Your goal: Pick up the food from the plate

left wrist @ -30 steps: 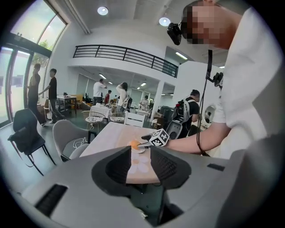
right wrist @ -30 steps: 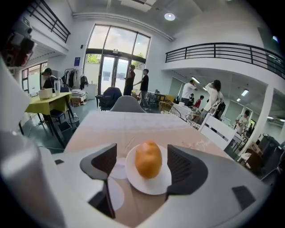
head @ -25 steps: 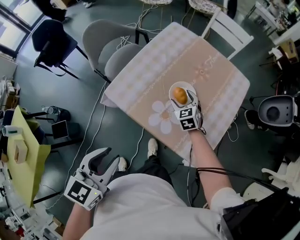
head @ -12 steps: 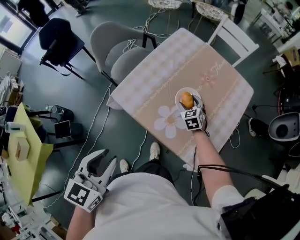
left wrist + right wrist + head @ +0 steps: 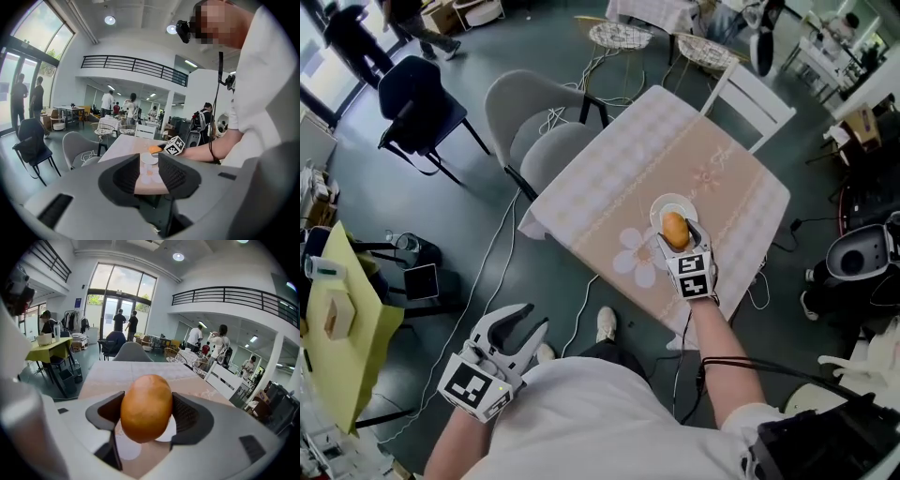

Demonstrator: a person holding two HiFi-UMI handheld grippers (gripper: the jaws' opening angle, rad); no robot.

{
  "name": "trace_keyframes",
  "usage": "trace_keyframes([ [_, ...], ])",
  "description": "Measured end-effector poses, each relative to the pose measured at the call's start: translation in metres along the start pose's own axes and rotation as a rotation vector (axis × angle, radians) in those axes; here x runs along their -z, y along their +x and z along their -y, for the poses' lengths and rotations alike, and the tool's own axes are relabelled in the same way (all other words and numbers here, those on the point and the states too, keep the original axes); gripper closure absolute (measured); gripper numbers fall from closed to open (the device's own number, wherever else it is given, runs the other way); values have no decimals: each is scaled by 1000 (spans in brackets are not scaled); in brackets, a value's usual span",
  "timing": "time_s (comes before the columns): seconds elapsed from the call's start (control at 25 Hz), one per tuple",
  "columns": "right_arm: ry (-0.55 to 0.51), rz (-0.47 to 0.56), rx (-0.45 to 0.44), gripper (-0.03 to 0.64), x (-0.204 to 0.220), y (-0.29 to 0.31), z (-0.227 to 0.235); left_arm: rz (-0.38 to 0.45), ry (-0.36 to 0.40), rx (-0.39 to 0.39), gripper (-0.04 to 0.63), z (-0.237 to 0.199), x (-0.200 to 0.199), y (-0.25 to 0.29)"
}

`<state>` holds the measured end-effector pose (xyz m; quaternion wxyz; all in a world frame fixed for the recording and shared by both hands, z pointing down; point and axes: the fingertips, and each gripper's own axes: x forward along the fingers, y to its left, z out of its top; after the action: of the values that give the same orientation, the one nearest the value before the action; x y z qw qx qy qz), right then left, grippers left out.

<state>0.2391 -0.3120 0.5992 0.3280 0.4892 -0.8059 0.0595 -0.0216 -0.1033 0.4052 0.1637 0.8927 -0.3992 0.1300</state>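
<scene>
The food (image 5: 146, 408) is a smooth golden-brown oval, like a bread roll. My right gripper (image 5: 146, 409) is shut on it, one pad pressing each side. It hangs a little above the white plate (image 5: 126, 449). In the head view the roll (image 5: 675, 228) sits over the near rim of the plate (image 5: 662, 205), and the right gripper (image 5: 676, 236) reaches in from the table's near edge. My left gripper (image 5: 521, 327) is low at the person's left side, off the table. Its jaws stand open with nothing between them (image 5: 149, 174).
The plate rests on a table with a beige and white cloth (image 5: 619, 169) printed with a flower (image 5: 633, 255). Two grey chairs (image 5: 530, 117) stand at its left side, a white chair (image 5: 752, 94) behind it. Cables lie on the floor. People stand far off.
The right gripper's jaws have closed on the roll. The roll has come from the middle of the plate toward its near rim. The left gripper has stayed put.
</scene>
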Motion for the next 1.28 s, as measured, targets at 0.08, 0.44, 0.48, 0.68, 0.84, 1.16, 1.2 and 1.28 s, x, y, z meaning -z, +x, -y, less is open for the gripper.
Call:
trace_keyframes([
  [0.08, 3, 25, 13, 287, -12, -20, -12, 16, 10, 25, 466, -1, 0, -10],
  [0.44, 10, 100, 27, 287, -68, -106, -90, 47, 32, 95, 466, -17, 19, -75],
  [0.48, 7, 109, 28, 287, -75, -116, -98, 51, 39, 102, 466, -19, 21, -82],
  [0.68, -6, 154, 26, 287, -108, -165, -147, 75, 39, 130, 466, -28, 34, -114],
  [0.84, -20, 189, 20, 287, -125, -201, -191, 81, 44, 165, 466, -29, 48, -138],
  [1.16, -30, 214, -5, 287, -135, -252, -265, 95, 65, 221, 466, -25, 71, -175],
  [1.2, -32, 215, -8, 287, -135, -255, -272, 94, 67, 225, 466, -25, 74, -178],
  [1.28, -31, 212, -18, 287, -133, -261, -284, 92, 61, 228, 466, -24, 81, -184],
])
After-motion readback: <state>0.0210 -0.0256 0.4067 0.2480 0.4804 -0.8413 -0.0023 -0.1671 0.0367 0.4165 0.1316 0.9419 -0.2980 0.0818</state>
